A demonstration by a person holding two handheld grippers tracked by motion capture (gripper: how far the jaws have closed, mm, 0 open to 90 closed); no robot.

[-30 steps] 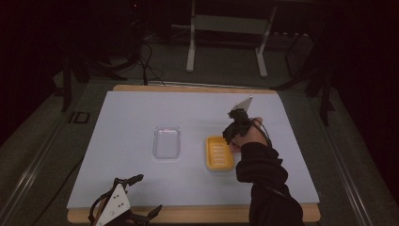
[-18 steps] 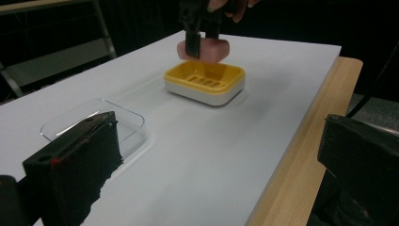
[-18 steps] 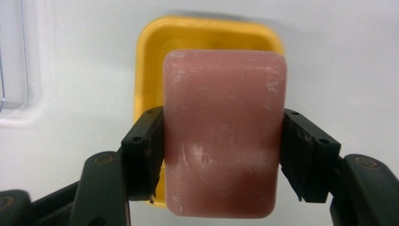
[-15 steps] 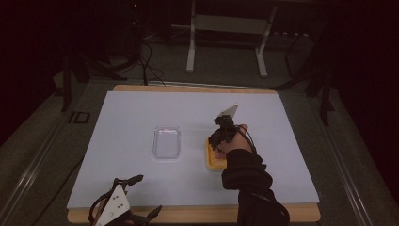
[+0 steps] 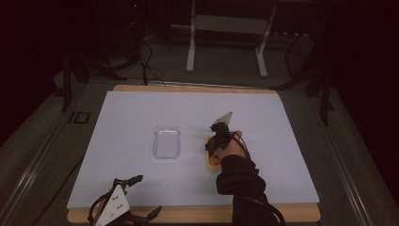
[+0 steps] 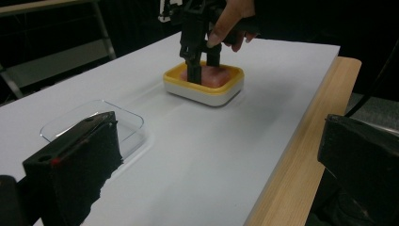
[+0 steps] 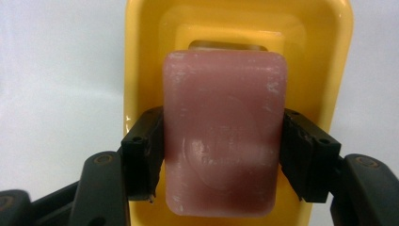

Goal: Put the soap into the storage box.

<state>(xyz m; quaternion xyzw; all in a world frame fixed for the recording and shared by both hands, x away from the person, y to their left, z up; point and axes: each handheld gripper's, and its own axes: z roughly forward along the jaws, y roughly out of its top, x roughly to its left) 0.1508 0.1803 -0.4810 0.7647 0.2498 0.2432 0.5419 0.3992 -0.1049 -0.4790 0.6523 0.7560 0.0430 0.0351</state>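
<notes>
Over the yellow soap dish, right gripper clamping the pink soap bar sideways for seating; left gripper lying open, idle.

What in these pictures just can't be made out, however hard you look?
- Pink soap bar, right gripper view: its stamped lettering is too blurred to read.
- Yellow dish, high view: the hand and sleeve cover its contents.
- Left gripper, high view: cut off by the bottom edge.
- Clear tray, left gripper view: near end hidden behind a black jaw.
</notes>
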